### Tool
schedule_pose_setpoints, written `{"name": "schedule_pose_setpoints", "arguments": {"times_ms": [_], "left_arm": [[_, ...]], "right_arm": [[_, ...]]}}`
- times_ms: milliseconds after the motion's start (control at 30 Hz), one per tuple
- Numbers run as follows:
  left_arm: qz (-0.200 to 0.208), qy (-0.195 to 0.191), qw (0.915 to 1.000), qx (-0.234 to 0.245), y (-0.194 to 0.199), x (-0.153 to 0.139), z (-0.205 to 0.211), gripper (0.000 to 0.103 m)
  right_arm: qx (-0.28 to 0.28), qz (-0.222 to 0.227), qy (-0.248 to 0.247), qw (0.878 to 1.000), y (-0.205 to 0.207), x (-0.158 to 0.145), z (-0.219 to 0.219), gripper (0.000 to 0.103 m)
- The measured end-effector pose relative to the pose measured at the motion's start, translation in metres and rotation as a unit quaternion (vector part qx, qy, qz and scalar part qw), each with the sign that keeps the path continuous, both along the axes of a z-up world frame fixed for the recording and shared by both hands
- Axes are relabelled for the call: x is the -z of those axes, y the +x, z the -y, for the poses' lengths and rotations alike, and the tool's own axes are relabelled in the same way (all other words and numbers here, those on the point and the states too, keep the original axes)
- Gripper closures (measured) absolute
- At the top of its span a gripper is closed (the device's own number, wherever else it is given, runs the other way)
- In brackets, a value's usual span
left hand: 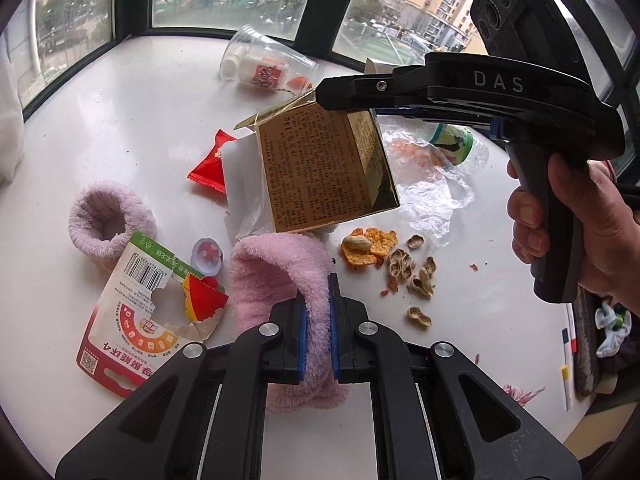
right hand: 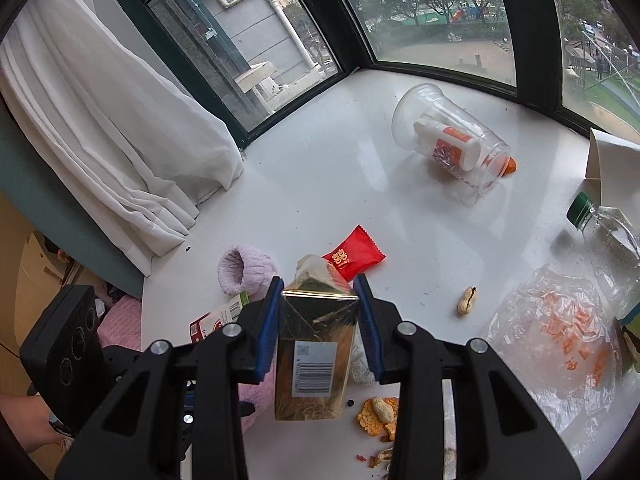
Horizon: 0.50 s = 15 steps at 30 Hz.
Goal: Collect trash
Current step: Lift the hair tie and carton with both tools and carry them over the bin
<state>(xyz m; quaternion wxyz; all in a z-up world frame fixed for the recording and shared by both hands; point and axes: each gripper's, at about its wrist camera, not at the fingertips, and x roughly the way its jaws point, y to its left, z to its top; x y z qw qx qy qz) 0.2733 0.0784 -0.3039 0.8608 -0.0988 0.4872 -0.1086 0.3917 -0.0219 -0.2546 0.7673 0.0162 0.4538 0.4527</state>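
On the white worktop [left hand: 120,128] the trash lies scattered. Far left in the left wrist view sits a lilac fuzzy cuff [left hand: 106,222], then a torn white and red packet [left hand: 132,316] with a barcode, a red candy wrapper [left hand: 210,168], and a clear plastic cup [left hand: 266,62] on its side near the window with a small white bottle inside. The left tongs [left hand: 318,320] are pinched down to a narrow slit on the rim of a pink fuzzy sock [left hand: 276,268]. Right of it, a gold carton [right hand: 314,344], glossy, printed with small text and a barcode label, its top flap open, hangs clear above the worktop in the right tongs [right hand: 318,312], whose blue pads press its two sides at a moderate width. Below and right lie peanut shells [left hand: 412,276], orange cracker pieces [left hand: 370,246] and a crumpled clear bag [right hand: 560,344].
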Motion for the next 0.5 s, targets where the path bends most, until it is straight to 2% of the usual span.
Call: {"name": "schedule_pose_setpoints", "arguments": {"times_ms": [500], "left_arm": [[0.020,0.009,0.9996,-0.019,-0.040,-0.047,0.002,0.096]], "right_arm": [[-0.018,0.025,-0.019,0.999,-0.041,-0.042,0.016,0.068]]}}
